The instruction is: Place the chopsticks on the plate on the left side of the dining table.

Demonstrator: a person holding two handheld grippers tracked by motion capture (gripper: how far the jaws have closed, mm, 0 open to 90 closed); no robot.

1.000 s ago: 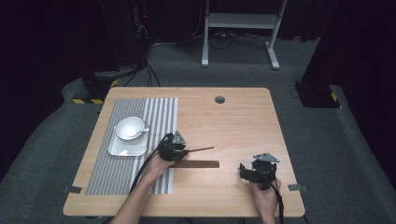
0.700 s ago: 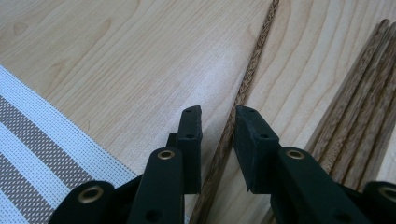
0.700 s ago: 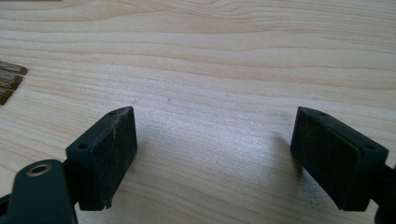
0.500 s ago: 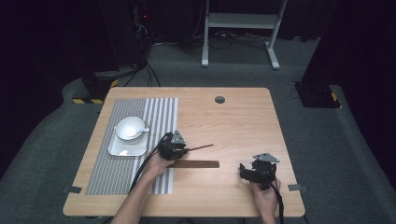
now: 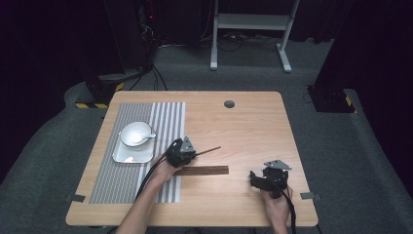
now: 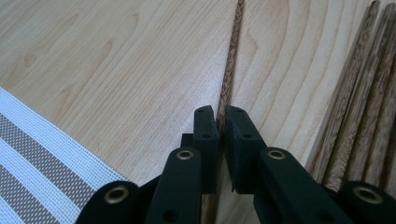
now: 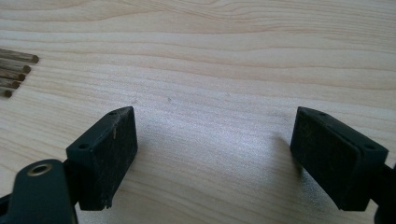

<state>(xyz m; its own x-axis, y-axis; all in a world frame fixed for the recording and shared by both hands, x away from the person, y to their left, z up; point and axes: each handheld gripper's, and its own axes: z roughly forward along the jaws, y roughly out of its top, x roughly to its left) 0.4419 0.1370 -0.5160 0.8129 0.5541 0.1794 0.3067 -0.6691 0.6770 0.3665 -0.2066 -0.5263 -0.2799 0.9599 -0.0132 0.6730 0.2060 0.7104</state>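
Observation:
A single dark wooden chopstick (image 5: 208,150) (image 6: 231,60) lies slantwise on the table, and my left gripper (image 5: 194,155) (image 6: 221,116) is shut on its near end. Those jaws have just been closing, with the stick between the pads. A row of several like chopsticks (image 5: 202,170) (image 6: 359,93) lies side by side just beside it, towards the front edge. Their ends (image 7: 14,70) appear at the far left of the right gripper view. My right gripper (image 5: 257,179) (image 7: 215,154) rests low over bare wood at the front right, jaws wide open and holding nothing.
A grey-and-white striped placemat (image 5: 122,190) covers the table's left part. On it stands a white square plate (image 5: 127,155) bearing a white bowl (image 5: 135,133) with a spoon. A round cable hole (image 5: 229,104) sits near the far edge. The person's forearms come in from the front.
The free end of the single chopstick has shifted slightly towards the far side of the table. Both hands have stayed where they were.

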